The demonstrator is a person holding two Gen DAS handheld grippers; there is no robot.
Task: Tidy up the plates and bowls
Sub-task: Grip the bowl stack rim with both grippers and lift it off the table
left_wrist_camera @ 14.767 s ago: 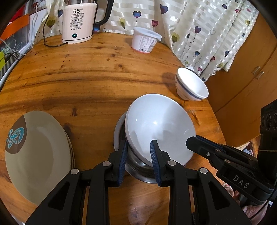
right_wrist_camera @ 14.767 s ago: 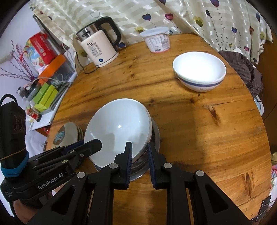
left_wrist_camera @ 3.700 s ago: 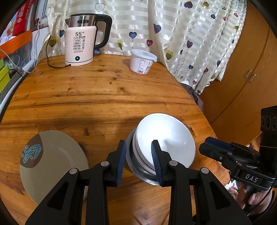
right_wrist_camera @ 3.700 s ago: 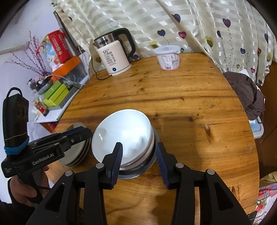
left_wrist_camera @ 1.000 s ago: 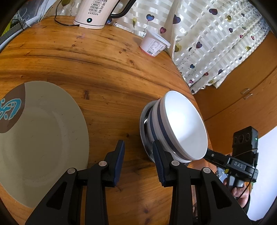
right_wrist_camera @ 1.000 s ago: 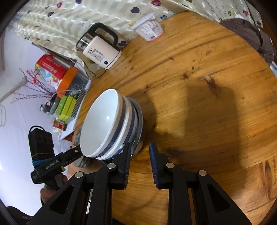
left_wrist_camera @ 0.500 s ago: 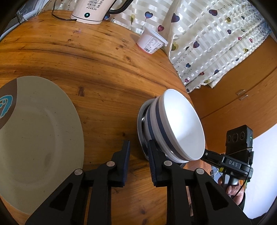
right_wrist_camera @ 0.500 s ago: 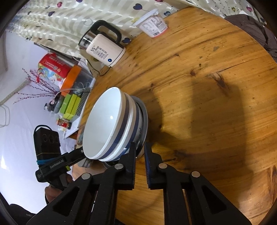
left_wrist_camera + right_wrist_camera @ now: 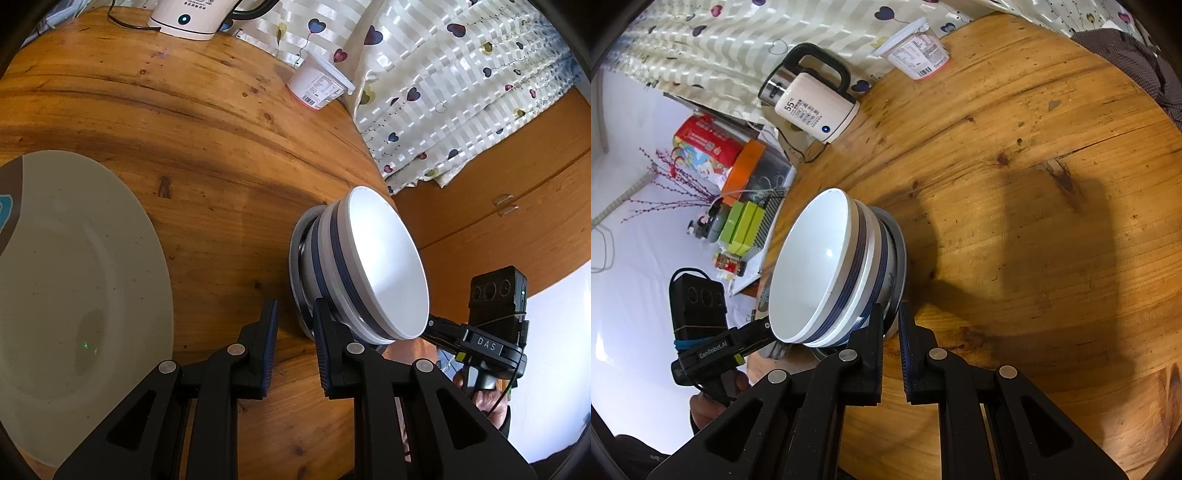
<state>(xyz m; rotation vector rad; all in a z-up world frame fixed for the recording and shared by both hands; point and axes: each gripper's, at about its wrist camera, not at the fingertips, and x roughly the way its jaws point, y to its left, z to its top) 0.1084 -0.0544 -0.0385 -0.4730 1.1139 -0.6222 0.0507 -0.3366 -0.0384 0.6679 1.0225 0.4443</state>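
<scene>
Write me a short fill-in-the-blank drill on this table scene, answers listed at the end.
1. The white bowls with dark blue bands are nested inside a ____ bowl of shiny metal at the bottom of the stack.
2. The electric kettle shows the number ____ on its side.
3. The round table is made of ____.
4. The curtain is printed with small ____.

Missing words: steel; 55; wood; hearts

I see a home dining corner: a round wooden table [image 9: 1052, 229], an electric kettle [image 9: 812, 107], heart-print curtains [image 9: 443, 74], wooden cabinets [image 9: 517, 206].
</scene>
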